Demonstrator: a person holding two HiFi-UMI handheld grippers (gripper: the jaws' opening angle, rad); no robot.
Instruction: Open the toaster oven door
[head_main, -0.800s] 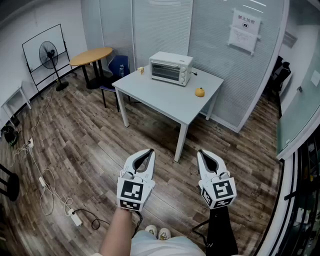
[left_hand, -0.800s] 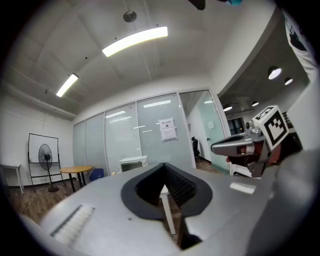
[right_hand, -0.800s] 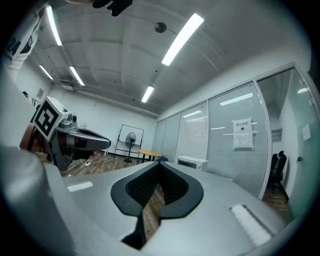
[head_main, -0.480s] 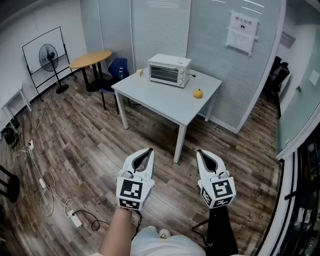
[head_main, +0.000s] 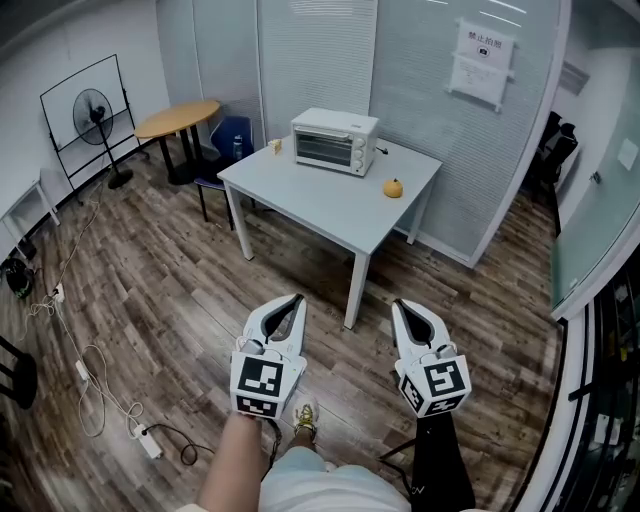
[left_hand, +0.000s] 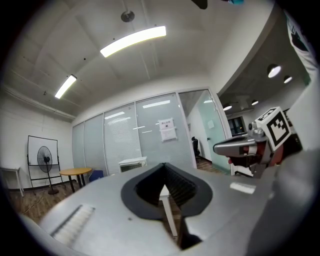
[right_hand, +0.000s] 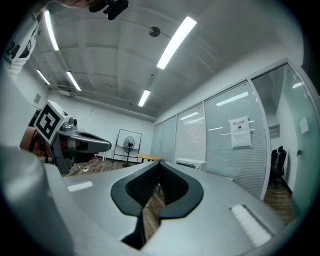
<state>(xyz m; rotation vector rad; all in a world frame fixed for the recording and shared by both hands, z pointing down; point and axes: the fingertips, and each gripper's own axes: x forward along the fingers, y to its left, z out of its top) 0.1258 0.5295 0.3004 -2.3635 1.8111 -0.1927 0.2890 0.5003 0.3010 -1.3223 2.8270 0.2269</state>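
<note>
Left claw (head_main: 293, 301): jaws together, nothing between them. Right claw (head_main: 399, 305): same, tips meeting, empty. You hold both low in front of you over the wood floor (head_main: 180, 300), where they were a moment ago.

Change: one shoe (head_main: 305, 416) has swung forward beneath you and the room has slid slightly in the head view, so you appear to be stepping in.

Toaster oven (head_main: 335, 142) sits at the far side of the surface (head_main: 330, 210), door shut, well apart from both claws. Approach only; no contact yet.

Head view: high, steeply down, far from table (head_main: 330, 205). Gripper views: low, level. All share toaster oven (head_main: 335, 141).
</note>
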